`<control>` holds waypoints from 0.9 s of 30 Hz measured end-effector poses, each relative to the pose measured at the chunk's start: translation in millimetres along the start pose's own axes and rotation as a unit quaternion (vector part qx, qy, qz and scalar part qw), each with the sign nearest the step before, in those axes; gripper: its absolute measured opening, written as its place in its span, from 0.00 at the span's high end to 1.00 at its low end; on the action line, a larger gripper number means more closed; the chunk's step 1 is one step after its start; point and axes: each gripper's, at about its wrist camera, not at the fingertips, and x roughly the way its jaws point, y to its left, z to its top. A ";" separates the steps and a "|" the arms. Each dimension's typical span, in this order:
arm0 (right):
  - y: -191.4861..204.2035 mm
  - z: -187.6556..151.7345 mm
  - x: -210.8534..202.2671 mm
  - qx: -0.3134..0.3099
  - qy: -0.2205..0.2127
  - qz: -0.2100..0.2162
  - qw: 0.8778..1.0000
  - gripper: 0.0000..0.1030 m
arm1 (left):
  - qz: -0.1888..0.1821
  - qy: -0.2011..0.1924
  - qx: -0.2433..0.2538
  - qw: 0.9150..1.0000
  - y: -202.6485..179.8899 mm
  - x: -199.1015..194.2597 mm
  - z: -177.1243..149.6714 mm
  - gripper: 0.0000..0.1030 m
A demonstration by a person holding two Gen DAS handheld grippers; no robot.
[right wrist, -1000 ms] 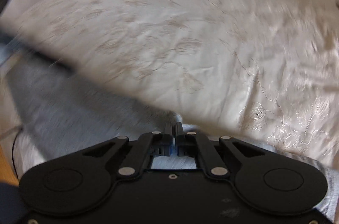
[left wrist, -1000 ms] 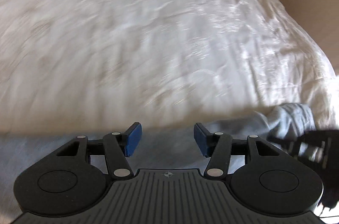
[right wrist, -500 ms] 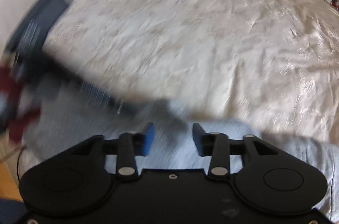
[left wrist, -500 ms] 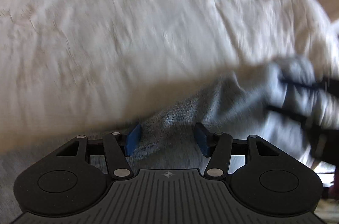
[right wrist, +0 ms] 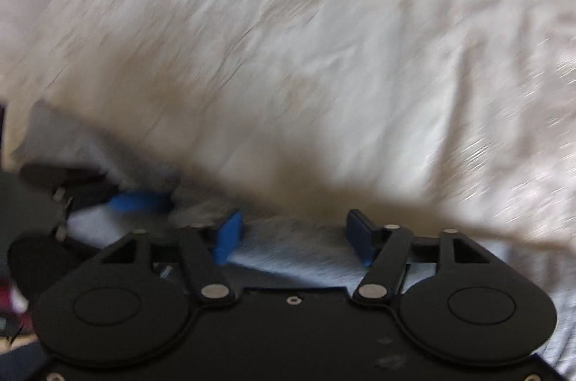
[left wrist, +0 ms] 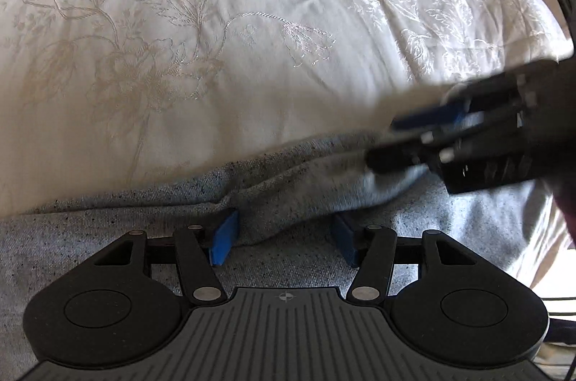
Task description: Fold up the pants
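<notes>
Left wrist view: sharp across the centre, where daylight from the upper right makes the embroidered bedspread (left wrist: 252, 21) glint; its lower edge falls into soft brown shadow beside the grey pants (left wrist: 273, 201). The right tongs (left wrist: 424, 136), entering at the right edge, are smeared by motion blur. Right wrist view: streaked throughout by motion blur, the bedspread pattern unreadable, with glare at the right edge and a dark shadow just above the pants. Fisheye curvature bends both frames' borders.

Grey pants (left wrist: 108, 237) on embroidered bedspread (left wrist: 216, 39)
</notes>
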 end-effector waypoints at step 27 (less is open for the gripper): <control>21.9 -69.1 -83.3 0.045 -0.172 -0.111 0.978 0.60 | -0.035 0.006 0.089 0.995 -29.2 -12.7 24.3 0.40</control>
